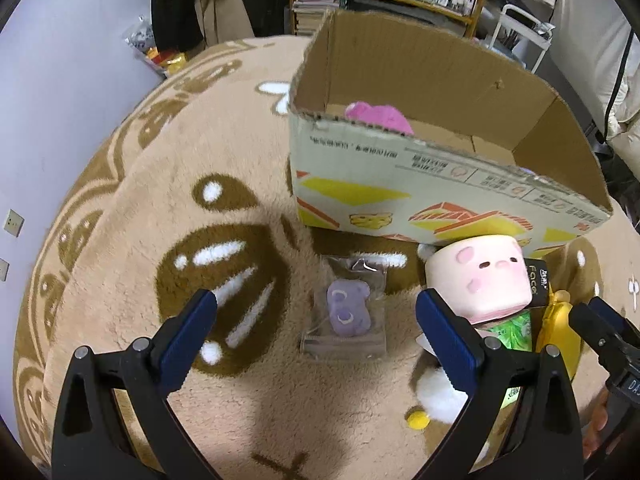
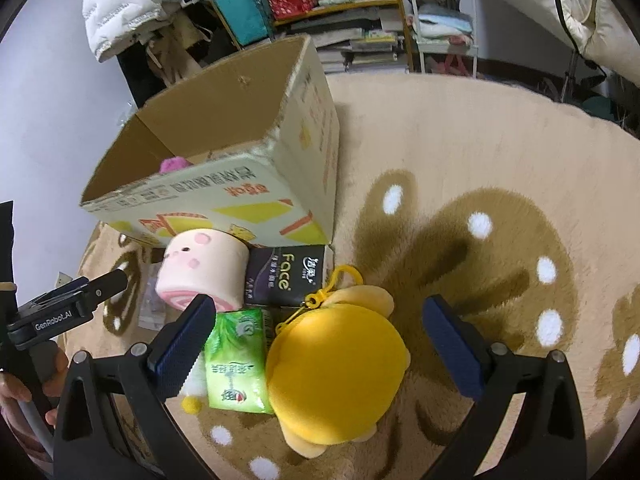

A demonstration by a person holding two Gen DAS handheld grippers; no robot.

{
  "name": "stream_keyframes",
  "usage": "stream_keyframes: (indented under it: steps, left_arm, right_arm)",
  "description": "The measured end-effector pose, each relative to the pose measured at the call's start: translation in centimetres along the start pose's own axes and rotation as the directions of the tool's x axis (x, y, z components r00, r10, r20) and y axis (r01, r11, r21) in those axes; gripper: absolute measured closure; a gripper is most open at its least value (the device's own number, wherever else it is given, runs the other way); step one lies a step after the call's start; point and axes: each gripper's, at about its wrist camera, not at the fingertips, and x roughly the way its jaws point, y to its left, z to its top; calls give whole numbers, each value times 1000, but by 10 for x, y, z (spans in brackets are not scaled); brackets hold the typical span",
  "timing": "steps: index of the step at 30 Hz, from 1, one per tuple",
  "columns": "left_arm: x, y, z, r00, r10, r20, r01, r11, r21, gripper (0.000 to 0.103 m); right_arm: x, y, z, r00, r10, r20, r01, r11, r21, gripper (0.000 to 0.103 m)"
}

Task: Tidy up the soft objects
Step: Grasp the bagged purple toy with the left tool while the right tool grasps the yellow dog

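An open cardboard box (image 1: pixel 400 168) (image 2: pixel 224 196) stands on the rug with a pink plush (image 1: pixel 378 114) (image 2: pixel 173 165) inside. In front of it lie a pink roll-shaped squishy (image 1: pixel 478 282) (image 2: pixel 204 276), a black tissue pack (image 2: pixel 286 280), a green tissue pack (image 2: pixel 236 360), a yellow plush (image 2: pixel 340 364) (image 1: pixel 558 332) with a keyring, and a purple toy in a clear bag (image 1: pixel 348 308). My left gripper (image 1: pixel 316 332) is open, low over the bagged toy. My right gripper (image 2: pixel 320 340) is open, straddling the yellow plush.
A beige patterned rug (image 2: pixel 500 168) covers the floor. A white pom-pom item with a yellow ball (image 1: pixel 418 420) lies near the left gripper's right finger. Shelves with clutter (image 2: pixel 340 8) and a white rack (image 2: pixel 444 20) stand behind the box.
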Motion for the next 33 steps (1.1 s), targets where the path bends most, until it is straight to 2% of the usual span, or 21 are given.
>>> stream_keyframes:
  steps: [12, 18, 20, 21, 25, 28, 31, 33]
  left_arm:
    - [36, -5, 3, 995, 6, -96, -5, 1000, 7, 4]
    - [55, -5, 1, 985, 14, -171, -14, 1000, 4, 5]
    - [59, -4, 0, 983, 16, -183, -18, 1000, -5, 6]
    - [60, -4, -1, 982, 14, -186, -16, 1000, -9, 8]
    - [63, -3, 0, 983, -2, -185, -2, 1000, -22, 17]
    - [61, -3, -2, 985, -4, -172, 2, 1000, -16, 29]
    - [53, -3, -7, 987, -10, -159, 9, 1000, -5, 47]
    - [50, -1, -7, 988, -10, -155, 9, 1000, -3, 48]
  right_arm:
    - [19, -6, -4, 997, -8, -80, 10, 1000, 24, 0]
    - [26, -3, -7, 992, 2, -128, -1, 1000, 12, 0]
    - [28, -1, -10, 989, 10, -148, -10, 1000, 3, 5]
    - [30, 1, -12, 987, -3, -161, 1, 1000, -14, 11]
    - [27, 4, -13, 988, -32, -153, 26, 999, -38, 22]
    - [25, 3, -14, 988, -30, -152, 26, 999, -30, 24]
    - [25, 4, -14, 989, -45, -140, 38, 998, -50, 27]
    - [20, 5, -15, 991, -59, -121, 51, 996, -68, 27]
